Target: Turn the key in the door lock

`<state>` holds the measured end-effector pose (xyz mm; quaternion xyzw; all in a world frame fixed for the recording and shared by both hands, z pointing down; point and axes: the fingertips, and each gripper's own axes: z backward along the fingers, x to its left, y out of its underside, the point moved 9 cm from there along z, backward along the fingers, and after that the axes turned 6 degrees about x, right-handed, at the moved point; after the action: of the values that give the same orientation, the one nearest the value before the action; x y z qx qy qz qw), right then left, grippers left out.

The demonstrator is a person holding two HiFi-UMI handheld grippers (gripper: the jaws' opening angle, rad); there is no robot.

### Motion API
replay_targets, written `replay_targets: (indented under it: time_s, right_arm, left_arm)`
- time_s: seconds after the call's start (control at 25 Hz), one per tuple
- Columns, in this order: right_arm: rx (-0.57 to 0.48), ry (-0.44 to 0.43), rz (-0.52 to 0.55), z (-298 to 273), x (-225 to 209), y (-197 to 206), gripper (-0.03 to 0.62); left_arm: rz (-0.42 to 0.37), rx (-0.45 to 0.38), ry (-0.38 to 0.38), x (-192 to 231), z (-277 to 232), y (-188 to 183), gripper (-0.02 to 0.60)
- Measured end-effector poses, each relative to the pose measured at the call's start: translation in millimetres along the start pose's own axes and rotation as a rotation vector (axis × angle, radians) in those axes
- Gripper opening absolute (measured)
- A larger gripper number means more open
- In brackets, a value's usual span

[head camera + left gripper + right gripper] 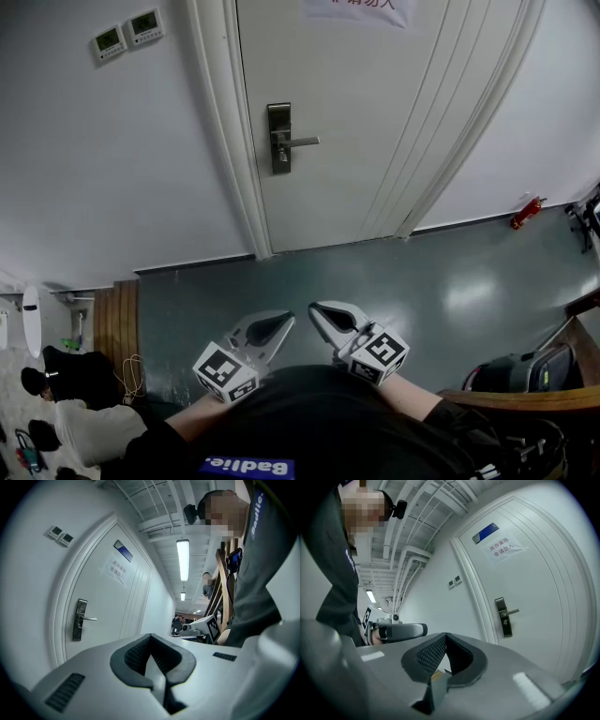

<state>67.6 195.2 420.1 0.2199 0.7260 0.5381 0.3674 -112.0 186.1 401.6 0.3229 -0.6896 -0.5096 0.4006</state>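
Here, the left tool [284,321] and right tool [315,309], both clenched, sit close together, well apart from the door lock [279,141].

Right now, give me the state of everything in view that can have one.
Door, closed.
Lever handle, level, not pressed down.
Lock, too small to tell whether a key is in it.
Left tool, shut.
Right tool, shut.
Ceiling light, on.
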Motion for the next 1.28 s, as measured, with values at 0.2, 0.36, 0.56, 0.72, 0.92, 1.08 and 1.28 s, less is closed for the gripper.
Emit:
replay_targets:
  time_s: [0.2,0.36,0.56,0.72,0.92,1.08,1.28]
  right_arm:
    - [0.000,-0.017,0.001,8.4,-22.6,-6.7,0.003]
    - [-0.031,-0.022,0.029,20.9,-51.3,-6.7,0.003]
    - [-0.032,-0.035,0.033,33.8,-86.3,-1.4,0.003]
    - [-0.011,-0.048,-0.022,25.7,-95.9,-3.9,0.003]
    - [0.011,-0.019,-0.045,-6.9,-116.4,-5.5,0.003]
    - [0.026,0.007,-0.075,-50.8,-129.7,-18.2,0.003]
    - [0.014,0.062,-0.056,-110.4,-153.6,-26.7,0.003]
  left_arm:
    - [-0.004,0.001,-0.025,-1.1,-22.4,-4.6,-0.006]
    - [0.004,-0.008,-0.062,-6.2,-45.2,-10.0,-0.006]
    - [0.029,-0.024,-0.118,-10.8,-72.7,-4.5,-0.006]
    - [0.028,-0.015,-0.127,0.7,-81.7,-3.9,-0.006]
    - [0.023,-0.017,-0.112,41.4,-87.3,-6.6,-0.006]
    - [0.018,-0.009,-0.088,94.3,-87.8,-14.8,-0.006]
    - [-0.010,0.007,-0.046,162.8,-91.6,-27.1,-0.006]
